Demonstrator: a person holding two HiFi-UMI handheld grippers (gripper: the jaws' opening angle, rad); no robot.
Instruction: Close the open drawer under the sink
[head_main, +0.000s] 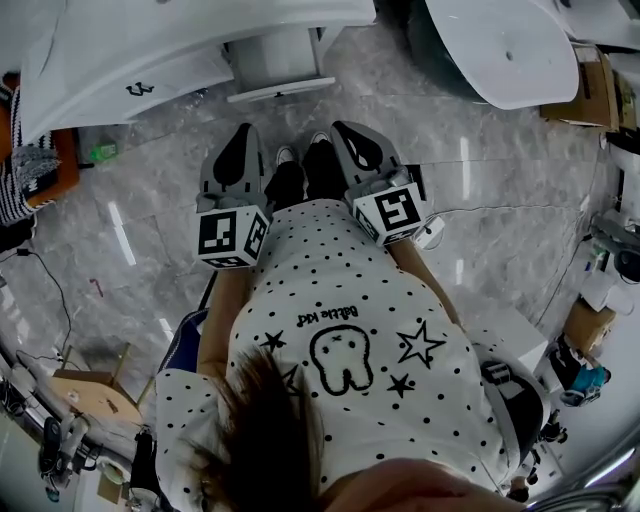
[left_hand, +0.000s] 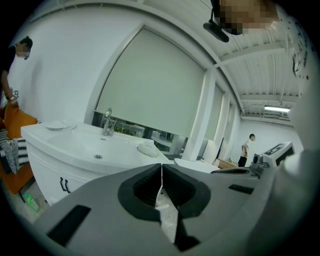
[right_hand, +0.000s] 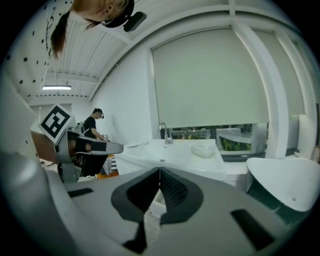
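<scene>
The white sink cabinet (head_main: 130, 60) stands ahead at the upper left of the head view. Its open drawer (head_main: 277, 62) juts out toward me, the front lip nearest. My left gripper (head_main: 243, 133) and right gripper (head_main: 346, 128) are held side by side, pointing at the drawer and still short of it. Both are shut and empty. The left gripper view has the shut jaws (left_hand: 161, 168) under the basin (left_hand: 95, 145) and faucet (left_hand: 107, 122); the drawer is hidden behind them. The right gripper's jaws (right_hand: 159, 172) also meet, below the same basin (right_hand: 175, 152).
A white tub (head_main: 500, 40) sits at the upper right, seen too in the right gripper view as a tub (right_hand: 285, 185). A white lump (right_hand: 202, 149) lies on the basin. Two people stand in the background, one (right_hand: 95, 122) left of the sink. Boxes and cables line the marble floor (head_main: 500, 230).
</scene>
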